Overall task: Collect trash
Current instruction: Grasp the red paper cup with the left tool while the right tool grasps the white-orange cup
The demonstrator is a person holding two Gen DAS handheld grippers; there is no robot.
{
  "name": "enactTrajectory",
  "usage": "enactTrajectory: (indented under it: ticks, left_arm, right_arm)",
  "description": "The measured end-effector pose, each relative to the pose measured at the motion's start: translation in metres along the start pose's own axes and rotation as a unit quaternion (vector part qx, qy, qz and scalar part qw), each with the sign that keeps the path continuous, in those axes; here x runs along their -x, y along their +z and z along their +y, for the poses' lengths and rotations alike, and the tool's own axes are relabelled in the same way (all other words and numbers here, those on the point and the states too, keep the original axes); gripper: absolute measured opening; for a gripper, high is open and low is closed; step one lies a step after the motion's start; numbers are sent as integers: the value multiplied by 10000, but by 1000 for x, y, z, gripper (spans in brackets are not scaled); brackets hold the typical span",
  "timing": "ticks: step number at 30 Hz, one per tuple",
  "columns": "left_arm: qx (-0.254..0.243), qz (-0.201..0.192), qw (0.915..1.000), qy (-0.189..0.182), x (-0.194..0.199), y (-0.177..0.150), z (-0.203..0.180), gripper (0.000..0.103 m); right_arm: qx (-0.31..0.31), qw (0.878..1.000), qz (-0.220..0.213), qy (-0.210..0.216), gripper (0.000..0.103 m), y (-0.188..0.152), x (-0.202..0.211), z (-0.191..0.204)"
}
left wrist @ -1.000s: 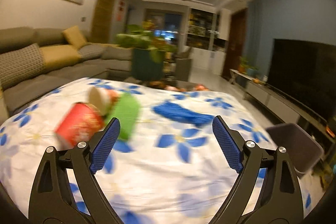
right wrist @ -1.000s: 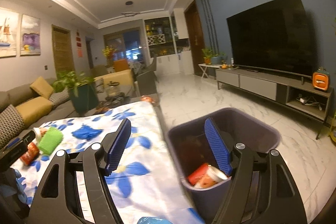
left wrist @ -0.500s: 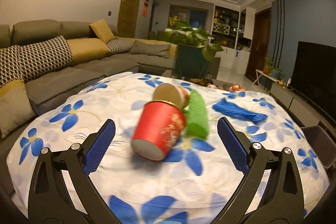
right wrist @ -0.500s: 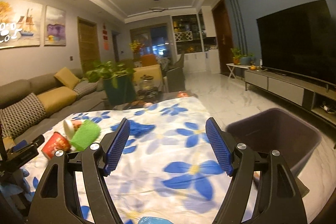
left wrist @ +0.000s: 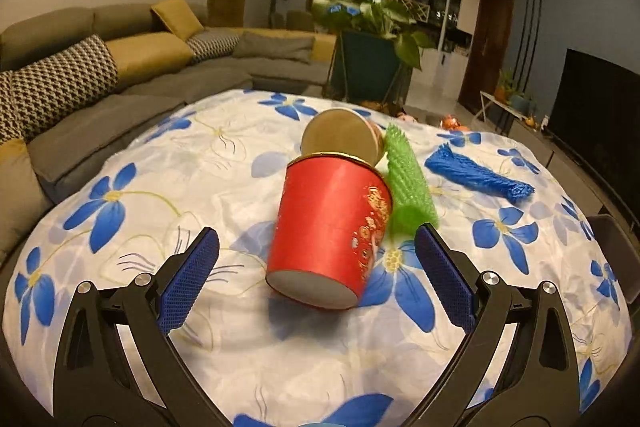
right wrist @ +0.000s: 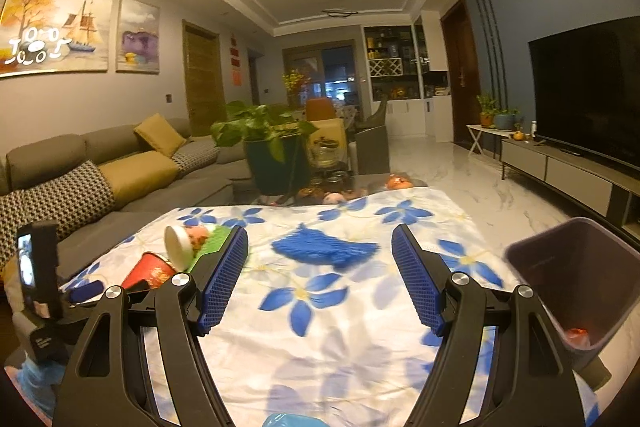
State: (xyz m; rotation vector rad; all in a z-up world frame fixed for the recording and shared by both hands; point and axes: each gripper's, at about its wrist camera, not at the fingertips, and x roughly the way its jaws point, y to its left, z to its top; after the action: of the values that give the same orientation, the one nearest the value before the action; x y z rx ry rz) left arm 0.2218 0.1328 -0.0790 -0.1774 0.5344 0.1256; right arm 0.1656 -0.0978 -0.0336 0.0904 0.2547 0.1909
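Note:
A red paper cup lies on its side on the flowered tablecloth, base toward me. My left gripper is open, with the cup just ahead between its fingers, untouched. Behind the cup lie a second cup, a green foam net and a blue foam net. In the right wrist view my right gripper is open over the cloth with the blue net ahead of it. The red cup, second cup and left gripper sit at its left.
A dark trash bin with red trash inside stands off the table's right edge. A grey sofa runs along the left. A potted plant stands beyond the table, and a TV on a low cabinet is at right.
My left gripper swung left and closed in on the red cup, which now lies between its open fingers. My right gripper swung left from over the bin to over the table.

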Motion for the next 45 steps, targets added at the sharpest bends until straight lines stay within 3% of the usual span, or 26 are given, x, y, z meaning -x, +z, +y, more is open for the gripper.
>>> enactTrajectory:
  ticks: [4, 7, 9, 10, 18, 28, 34, 39, 45]
  left_arm:
    - [74, 329, 9994, -94, -17, 2, 7, 89]
    - [182, 681, 9969, -339, -32, 0, 12, 75]
    - [240, 762, 9958, -448, -36, -3, 13, 59]
    - [272, 763, 9954, -503, -36, -3, 15, 58]
    - [417, 277, 9955, -807, -11, 0, 22, 55]
    - [983, -537, 9933, -281, 27, 15, 66, 55]
    - [1125, -757, 9907, -72, 33, 22, 83, 56]
    - [1187, -810, 9896, 11, 29, 26, 92, 56]
    - [1306, -796, 9882, 45, 21, 27, 102, 56]
  right_arm:
    - [114, 9998, 96, 149, 73, -3, -13, 22]
    - [202, 9994, 155, 225, 73, -4, -23, 35]
    - [246, 9992, 189, 251, 73, -4, -26, 39]
    - [273, 9990, 217, 261, 73, -5, -28, 42]
    - [391, 9973, 475, 391, 73, -11, -48, 63]
    - [548, 9925, 885, 634, 70, -19, -101, 109]
    - [573, 9902, 1018, 770, 67, -19, -126, 130]
    - [768, 9878, 1102, 786, 58, -18, -144, 149]
    - [1012, 9838, 1271, 752, 34, -21, -169, 167]
